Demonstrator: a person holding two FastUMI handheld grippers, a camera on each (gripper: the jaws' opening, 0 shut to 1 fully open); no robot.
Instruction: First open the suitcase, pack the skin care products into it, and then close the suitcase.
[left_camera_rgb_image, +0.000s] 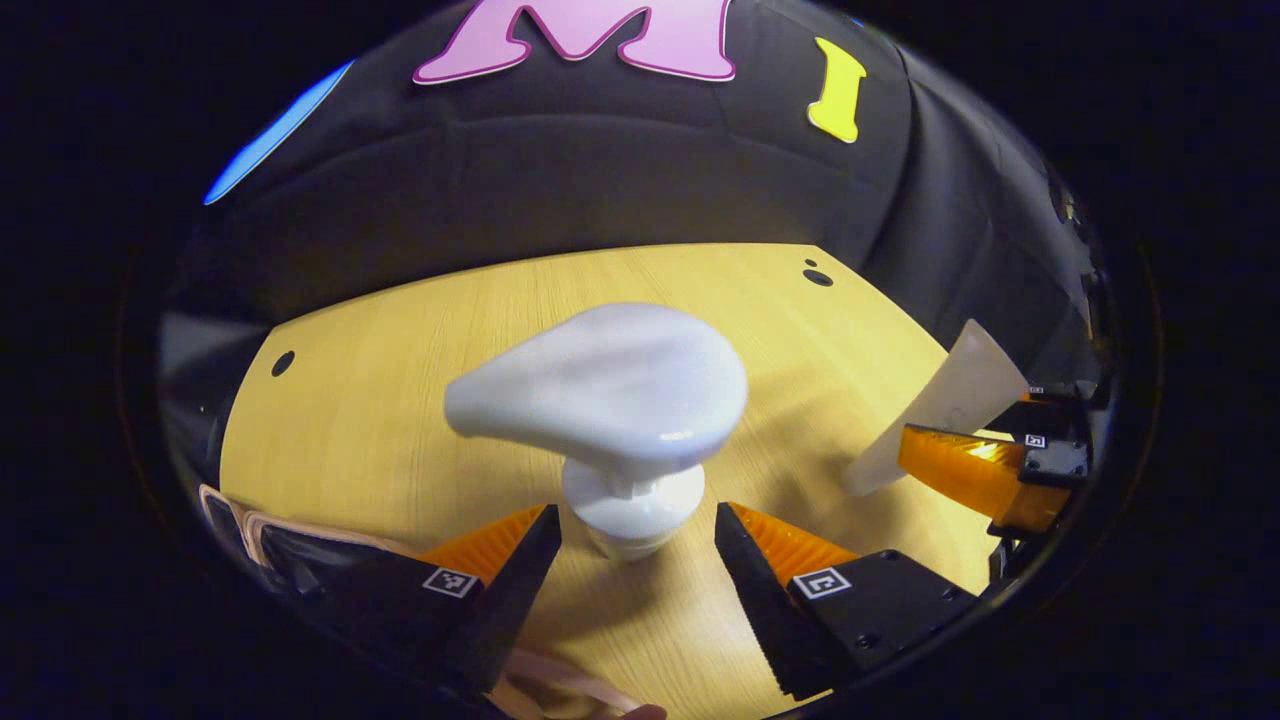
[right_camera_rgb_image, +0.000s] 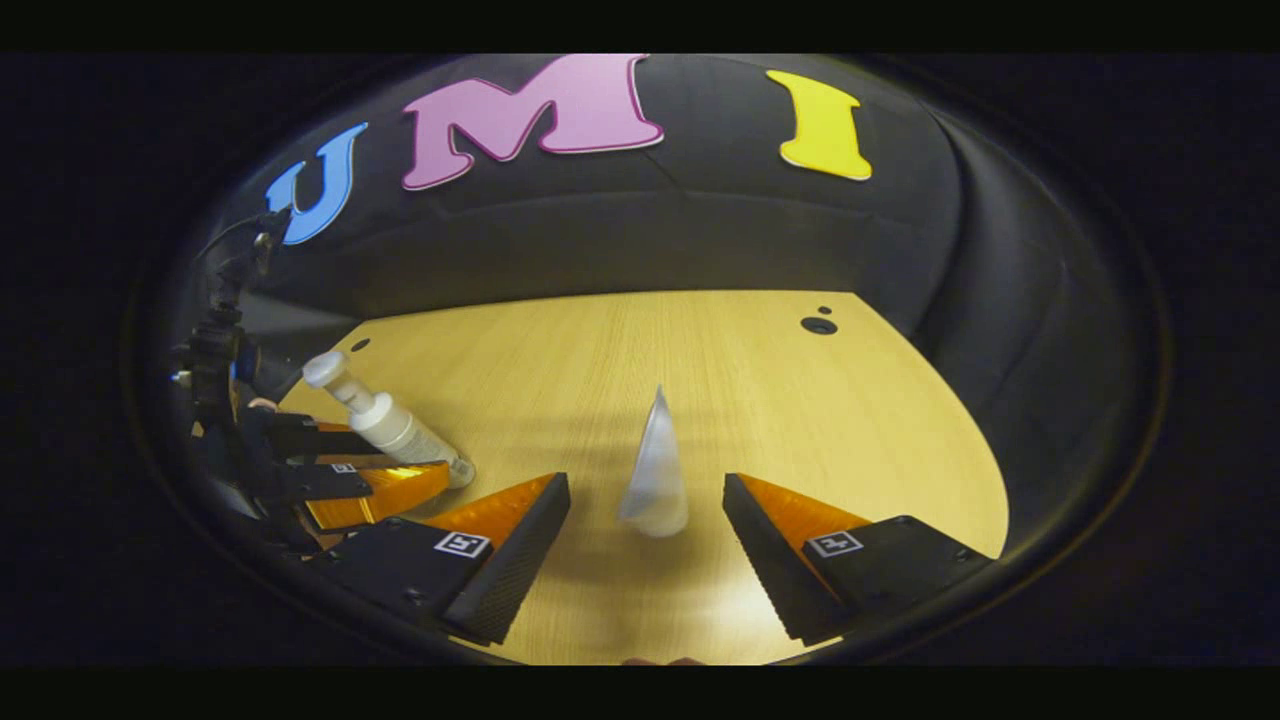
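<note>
A white pump bottle (left_camera_rgb_image: 610, 400) stands on the wooden table (left_camera_rgb_image: 400, 400), its neck between the fingers of my left gripper (left_camera_rgb_image: 637, 520). That gripper is open, its fingertips close beside the bottle's shoulder, and the bottle's body is hidden below. A frosted, tapering tube (right_camera_rgb_image: 655, 470) stands on its cap between the fingers of my right gripper (right_camera_rgb_image: 647, 485), which is open with a gap on each side. The left gripper view shows the tube (left_camera_rgb_image: 950, 400) and right gripper (left_camera_rgb_image: 975, 470) at the right. In the right gripper view the bottle (right_camera_rgb_image: 385, 420) and left gripper (right_camera_rgb_image: 375, 485) are at the left.
A pale pink-rimmed dark object (left_camera_rgb_image: 255, 535), maybe the suitcase, lies at the lower left behind my left fingers. The table has small round holes (left_camera_rgb_image: 283, 363) (right_camera_rgb_image: 818, 325). The booth's black cloth wall (right_camera_rgb_image: 640, 220) hangs behind the table's far edge.
</note>
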